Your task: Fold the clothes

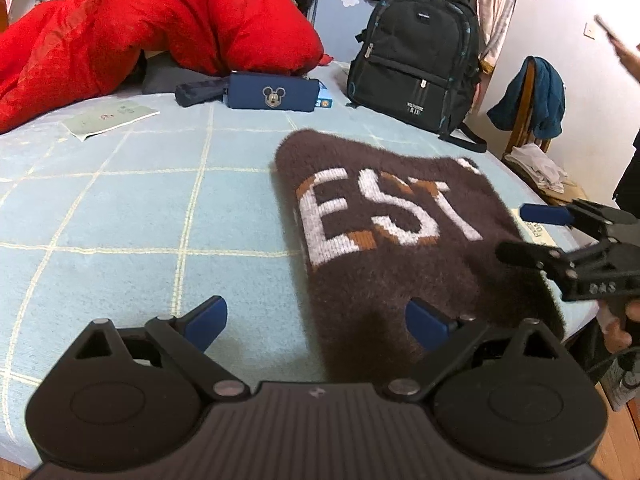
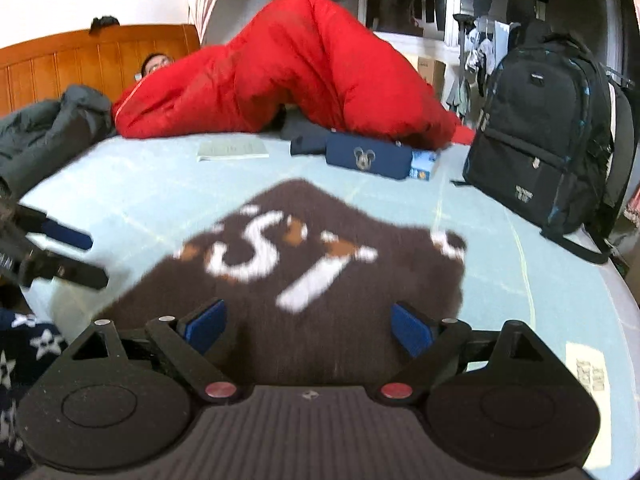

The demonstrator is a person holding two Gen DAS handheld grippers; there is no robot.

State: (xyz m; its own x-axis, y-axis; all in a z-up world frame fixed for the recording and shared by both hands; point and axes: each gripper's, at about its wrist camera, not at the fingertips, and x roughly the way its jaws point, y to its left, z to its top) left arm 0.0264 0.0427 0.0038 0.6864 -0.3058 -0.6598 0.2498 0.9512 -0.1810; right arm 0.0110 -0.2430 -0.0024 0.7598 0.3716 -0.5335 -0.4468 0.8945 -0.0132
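**Folded sweater lies free; both grippers spread**

The brown fuzzy sweater [image 1: 384, 232], already folded into a compact block, is laid on the pale blue checked bedsheet [image 1: 120, 208]. The left gripper [image 1: 316, 326] is held with jaws spread, nothing pinched. The right gripper [image 2: 306, 326] is likewise wide apart above the fabric (lettering blurred here). A careless pinch could be made through one layer only, so the fold would be dragged open.

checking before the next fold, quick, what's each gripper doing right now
Left gripper: open, holding nothing, hovering at the brown sweater's near edge.
Right gripper: open, holding nothing, above the sweater.
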